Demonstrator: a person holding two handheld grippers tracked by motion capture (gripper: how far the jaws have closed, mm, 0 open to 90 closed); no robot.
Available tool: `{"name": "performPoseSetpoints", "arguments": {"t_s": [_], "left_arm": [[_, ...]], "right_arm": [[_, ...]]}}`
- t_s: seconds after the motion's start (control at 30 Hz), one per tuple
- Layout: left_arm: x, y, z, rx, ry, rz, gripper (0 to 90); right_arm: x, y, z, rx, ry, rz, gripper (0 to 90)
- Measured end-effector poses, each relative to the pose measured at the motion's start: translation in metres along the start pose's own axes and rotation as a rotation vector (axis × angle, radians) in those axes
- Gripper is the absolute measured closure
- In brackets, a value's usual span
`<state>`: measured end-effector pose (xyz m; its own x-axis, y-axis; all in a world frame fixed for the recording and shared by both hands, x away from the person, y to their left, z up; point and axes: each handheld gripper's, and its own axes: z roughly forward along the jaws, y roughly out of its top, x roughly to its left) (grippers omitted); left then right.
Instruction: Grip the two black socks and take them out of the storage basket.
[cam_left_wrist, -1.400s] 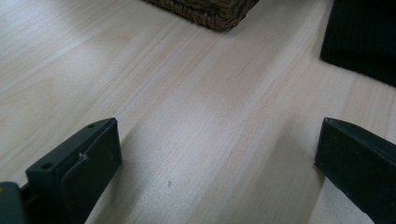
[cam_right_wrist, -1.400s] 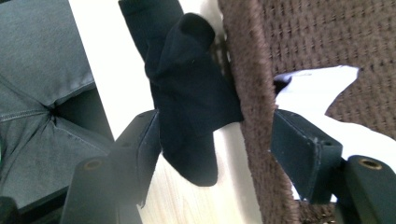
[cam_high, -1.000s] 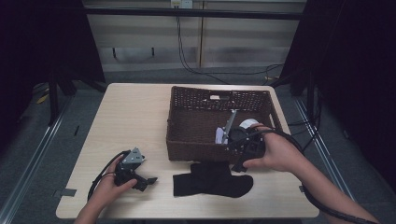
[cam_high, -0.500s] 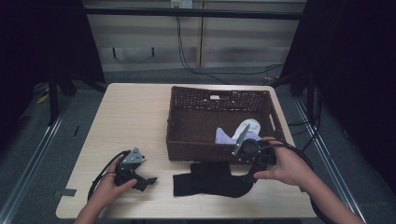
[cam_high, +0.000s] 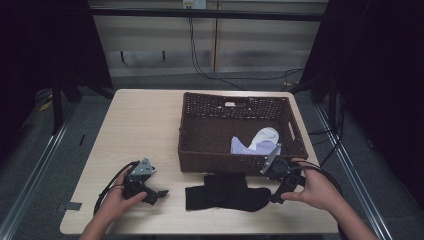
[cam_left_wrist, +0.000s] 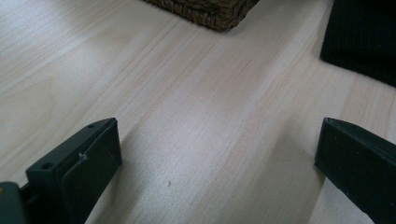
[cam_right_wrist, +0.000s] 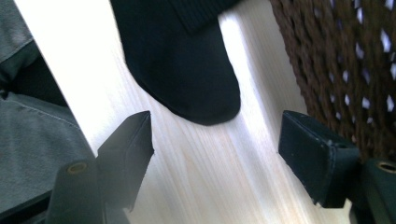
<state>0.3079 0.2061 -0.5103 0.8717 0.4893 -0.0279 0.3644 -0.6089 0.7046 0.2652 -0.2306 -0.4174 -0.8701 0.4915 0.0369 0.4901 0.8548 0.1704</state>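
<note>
A black sock (cam_high: 226, 192) lies flat on the table in front of the brown wicker basket (cam_high: 200, 150). My right gripper (cam_high: 276, 191) rests open just right of the sock's toe; in the right gripper view the sock toe (cam_right_wrist: 196, 88) lies a short way ahead of the spread jaws, untouched, with the basket wall (cam_right_wrist: 345, 70) at the right. My left gripper (cam_high: 159, 193) sits open on the table at the front left, jaws pointing toward the sock. In the left gripper view the sock's edge (cam_left_wrist: 364, 42) shows at the top right. A white sock (cam_high: 264, 137) lies inside the basket.
A pale lilac cloth (cam_high: 240, 146) lies beside the white sock in the basket. The wooden table (cam_high: 140, 130) has bare surface left of the basket. Its front edge runs close under both hands. Cables trail from each gripper.
My right gripper has come out from over the basket and dropped to the table in front of it, beside the black sock's toe. The left gripper has stayed put.
</note>
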Motion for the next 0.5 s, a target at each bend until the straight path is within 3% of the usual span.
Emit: {"name": "performPoseSetpoints", "arguments": {"t_s": [0.5], "left_arm": [[0.0, 0.0, 0.0, 0.0, 0.0, 0.0, 0.0]], "right_arm": [[-0.009, -0.034, 0.029, -0.009, -0.005, 0.095, 25.4]]}}
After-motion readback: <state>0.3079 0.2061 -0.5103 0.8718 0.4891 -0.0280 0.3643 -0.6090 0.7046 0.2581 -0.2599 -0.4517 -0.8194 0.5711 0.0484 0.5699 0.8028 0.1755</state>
